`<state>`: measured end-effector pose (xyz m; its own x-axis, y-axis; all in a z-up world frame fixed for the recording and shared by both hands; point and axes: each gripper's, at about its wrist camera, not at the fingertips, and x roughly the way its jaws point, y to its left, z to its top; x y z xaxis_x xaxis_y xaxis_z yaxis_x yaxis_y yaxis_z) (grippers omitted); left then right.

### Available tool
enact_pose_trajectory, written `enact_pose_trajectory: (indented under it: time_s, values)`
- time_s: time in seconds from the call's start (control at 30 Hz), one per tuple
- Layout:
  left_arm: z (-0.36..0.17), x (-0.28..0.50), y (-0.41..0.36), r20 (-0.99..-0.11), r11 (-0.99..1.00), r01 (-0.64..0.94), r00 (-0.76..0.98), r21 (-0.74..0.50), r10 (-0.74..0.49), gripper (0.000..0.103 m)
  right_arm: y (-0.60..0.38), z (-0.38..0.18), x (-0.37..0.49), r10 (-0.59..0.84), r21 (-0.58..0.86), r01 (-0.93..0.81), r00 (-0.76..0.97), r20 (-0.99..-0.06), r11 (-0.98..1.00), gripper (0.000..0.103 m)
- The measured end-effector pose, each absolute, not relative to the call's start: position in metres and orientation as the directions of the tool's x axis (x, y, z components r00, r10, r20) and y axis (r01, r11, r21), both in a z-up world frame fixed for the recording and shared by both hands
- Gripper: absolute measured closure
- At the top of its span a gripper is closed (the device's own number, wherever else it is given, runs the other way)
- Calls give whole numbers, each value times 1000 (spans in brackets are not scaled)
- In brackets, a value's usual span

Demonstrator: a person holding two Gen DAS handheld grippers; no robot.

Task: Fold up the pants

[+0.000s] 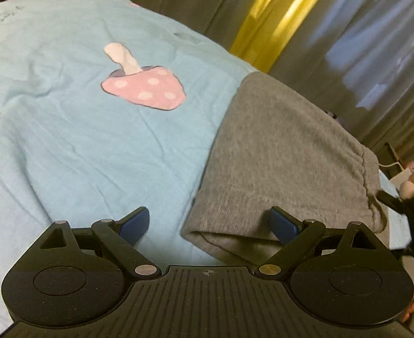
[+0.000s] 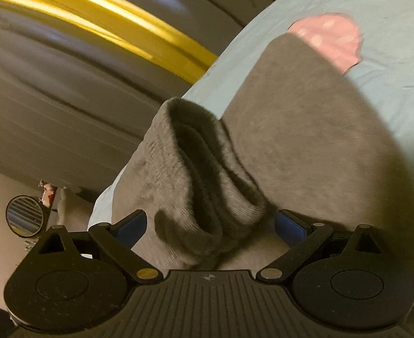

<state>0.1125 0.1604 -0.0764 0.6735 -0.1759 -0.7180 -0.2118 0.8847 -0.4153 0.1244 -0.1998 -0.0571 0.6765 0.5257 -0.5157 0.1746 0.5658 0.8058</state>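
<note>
Grey curtains with a yellow strip hang behind the bed [image 1: 66, 140], whose pale blue cover carries a pink mushroom patch [image 1: 145, 87]. On it I see the grey pants [image 1: 285, 152] lying as a flat folded stack near the bed's edge, the gathered waistband toward the right of the left wrist view and a ribbed cuff end at the near corner. My left claw [image 1: 209, 225] is released — its blue pads stand wide, one over bare cover, the other over the near corner of the cloth, neither pressing on it. My right claw [image 2: 209, 225] is released too; the ribbed cuffs [image 2: 207, 186] bunch up between its pads in a loose roll, but I see no pinch on them. I judge that I am between folds: one fold looks laid, and the cuff end is untidy. The next move calls for bringing each claw down on a corner of the near edge, clenching through all layers at once, then lifting both evenly — otherwise the stack may slide apart.
</note>
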Motion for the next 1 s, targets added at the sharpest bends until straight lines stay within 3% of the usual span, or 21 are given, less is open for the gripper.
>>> enact_pose_trajectory:
  time_s: [0.07, 0.1, 0.13, 0.3, 0.6, 0.73, 0.83, 0.87, 1.0]
  values:
    - [-73, 112, 155, -719, 894, -193, 671, -405, -181, 7, -193, -56, 132, 525, 799, 169, 673, -522, 577, 7]
    - [-73, 112, 153, -722, 899, -183, 667, -398, -184, 7, -191, -55, 134, 523, 798, 167, 674, -521, 579, 14]
    - [-73, 114, 150, -725, 904, -173, 663, -390, -186, 7, -188, -54, 135, 509, 787, 177, 675, -534, 591, 30]
    - [-74, 117, 147, -737, 907, -153, 643, -393, -211, 7, -181, -35, 126, 474, 736, 125, 691, -546, 665, 56]
    - [-73, 125, 122, -809, 962, -100, 567, -255, -155, 8, -171, 44, 98, 534, 796, -69, 776, -336, 601, 64]
    - [-78, 130, 122, -835, 967, -146, 541, -208, -98, 34, -172, 69, 85, 553, 809, -129, 790, -266, 573, 66]
    - [-77, 123, 136, -796, 934, -153, 577, -322, -180, 77, -179, 79, 69, 548, 808, -150, 802, -238, 570, 66]
    - [-79, 121, 141, -787, 919, -167, 584, -358, -200, 84, -183, 80, 63, 542, 805, -151, 807, -235, 573, 66]
    - [-68, 104, 154, -695, 870, -171, 680, -463, -236, 91, -204, 76, 48, 507, 799, -117, 823, -254, 590, 66]
